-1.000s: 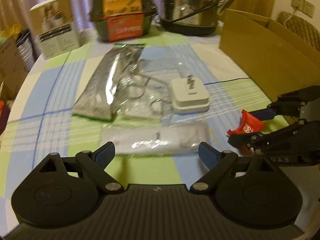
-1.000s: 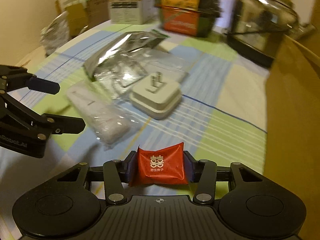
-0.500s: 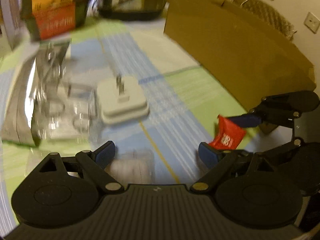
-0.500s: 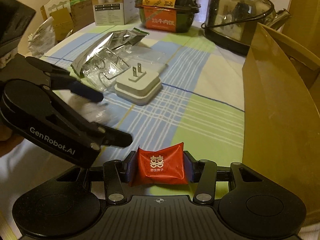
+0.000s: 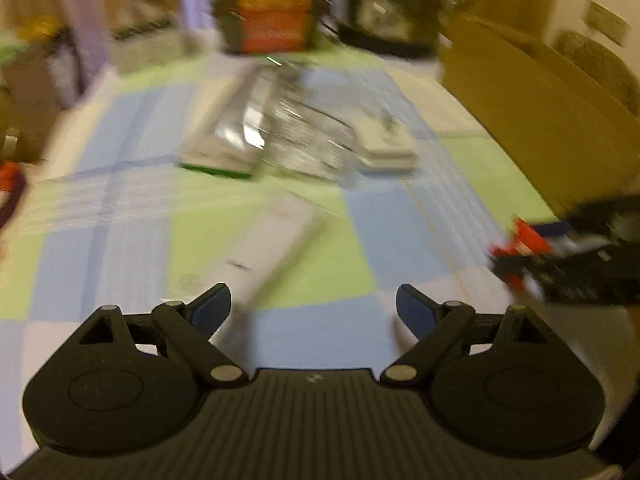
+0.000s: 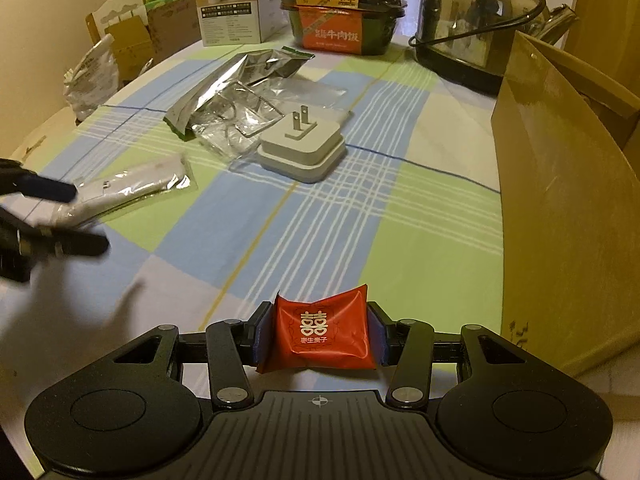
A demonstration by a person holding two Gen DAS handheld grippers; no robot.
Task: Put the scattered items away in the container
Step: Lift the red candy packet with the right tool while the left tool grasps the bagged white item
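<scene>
Two hand-held grippers in view. Right hand-held gripper (image 6: 318, 334): jaws drawn in, clenched on a red sachet (image 6: 318, 332) pinched between the blue pads, white double-happiness print facing the camera. It hangs above the near part of the desk (image 6: 420, 248), just left of the cardboard box (image 6: 560, 208), whose brown wall fills the right side.

Left hand-held gripper (image 5: 314, 308): jaws spread wide, nothing between the fingers. It hovers over the near desk with a white packet in clear wrap (image 5: 272, 240) just ahead of its left finger; contact cannot be told. From the right wrist view the same gripper enters at the left edge, smeared, beside that packet (image 6: 132, 188).

Farther out on the checked cloth: white plug adapter (image 6: 302, 150), prongs up; clear bag with wire rings (image 6: 232, 120) touching its left side; silver foil pouch (image 6: 240, 76) beyond that. At the far edge: a white carton (image 6: 230, 4), a black and orange meal tub (image 6: 344, 8), a steel kettle (image 6: 476, 20).

Left wrist view is heavily motion-blurred; far items are only colour blocks. The box's inside is not visible, and its right part is cut off by the frame.
</scene>
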